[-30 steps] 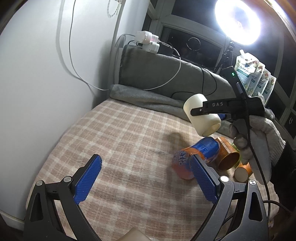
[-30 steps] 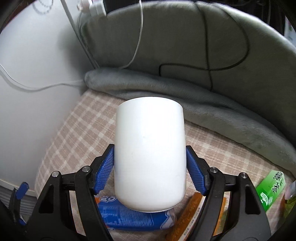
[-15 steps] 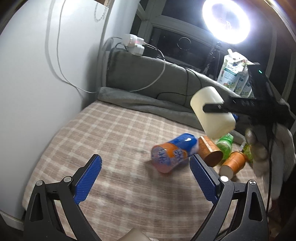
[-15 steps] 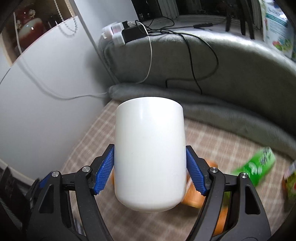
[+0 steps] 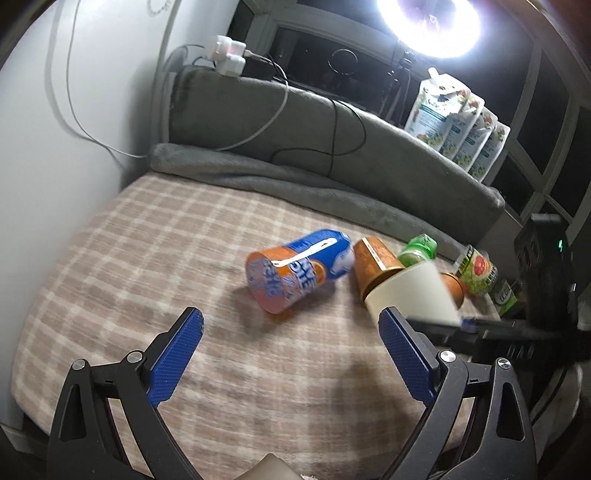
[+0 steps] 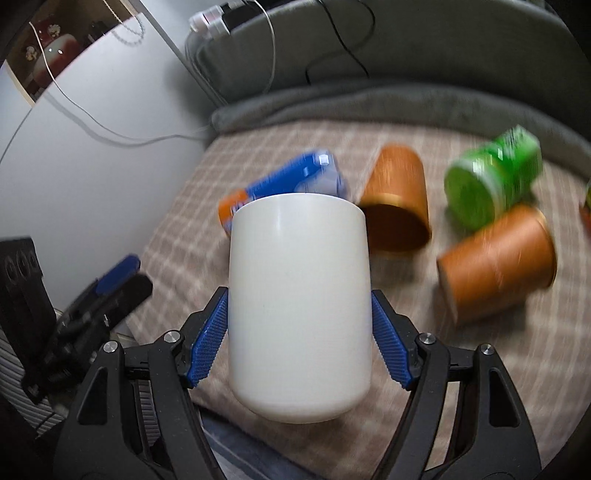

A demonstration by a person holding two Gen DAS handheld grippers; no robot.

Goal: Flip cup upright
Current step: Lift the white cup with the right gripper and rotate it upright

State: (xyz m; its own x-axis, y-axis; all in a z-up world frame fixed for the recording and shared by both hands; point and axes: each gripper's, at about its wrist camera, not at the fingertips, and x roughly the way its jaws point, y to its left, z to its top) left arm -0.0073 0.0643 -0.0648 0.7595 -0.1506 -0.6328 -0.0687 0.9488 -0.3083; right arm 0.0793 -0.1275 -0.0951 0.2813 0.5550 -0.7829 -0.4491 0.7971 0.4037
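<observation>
My right gripper [image 6: 299, 347] is shut on a plain white cup [image 6: 299, 302], its blue pads pressed on both sides. The cup is held in the air over the plaid bed surface [image 6: 177, 243], and its far end points away from the camera. In the left wrist view the same cup [image 5: 410, 291] hangs at the right, tilted, above the bed, held by the right gripper [image 5: 480, 325]. My left gripper [image 5: 291, 354] is open and empty, low over the near part of the bed.
On the bed lie an orange-and-blue cup [image 5: 299, 273], two brown cups [image 6: 399, 206] [image 6: 498, 262] and a green bottle [image 6: 491, 181]. A grey blanket [image 5: 295, 177], cables, pouches [image 5: 458, 125] and a ring light [image 5: 428, 26] are behind. A white wall [image 5: 55, 147] stands at the left.
The right gripper has swung down and to the right with the white cup, now low over the bed near the fallen cups. The left gripper view has shifted a little.
</observation>
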